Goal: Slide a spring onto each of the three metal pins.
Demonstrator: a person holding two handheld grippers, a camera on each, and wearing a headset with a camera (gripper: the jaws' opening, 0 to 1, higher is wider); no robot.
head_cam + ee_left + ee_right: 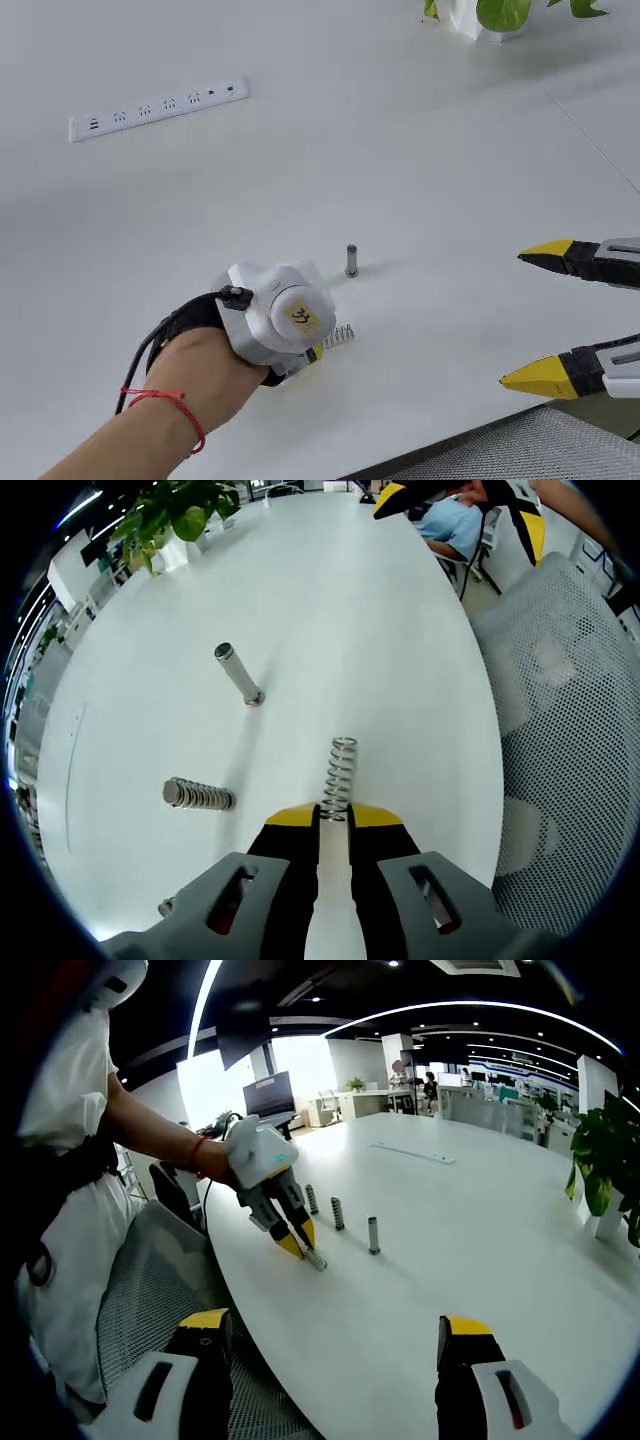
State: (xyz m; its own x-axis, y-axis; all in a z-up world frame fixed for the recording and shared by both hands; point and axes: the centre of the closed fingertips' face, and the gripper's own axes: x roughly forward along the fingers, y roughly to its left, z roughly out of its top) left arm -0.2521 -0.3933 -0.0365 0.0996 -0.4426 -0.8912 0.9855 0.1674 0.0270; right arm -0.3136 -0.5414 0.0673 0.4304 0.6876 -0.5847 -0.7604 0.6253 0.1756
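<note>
The left gripper [335, 818] has its yellow-tipped jaws drawn in tight on one end of a spring [341, 770], pinching it so the coil pokes straight out ahead of them, low over the white table [400, 630]. Seen from the right gripper view, the spring [315, 1258] slants down from the left gripper [297, 1243] toward the table top; whether its free end touches I cannot tell. A hand [200, 370] with a red cord at the wrist grips the left gripper [316, 352] from behind, and the spring [341, 335] juts out beside it. Just past the spring, apart from it, the bare pin [351, 260] stands upright. In the right gripper view three pins form a row on the table: the bare pin [373, 1235] nearest the spring, then the middle pin [337, 1213] and the end pin [311, 1199], each already wearing a coil. The right gripper [512, 318] hangs well off to the right at the table's edge, jaws spread wide with nothing between them, over a mesh chair [545, 445]. Farther back lie a white power strip [160, 108] and, at the far corner, a leafy plant [503, 12].
</note>
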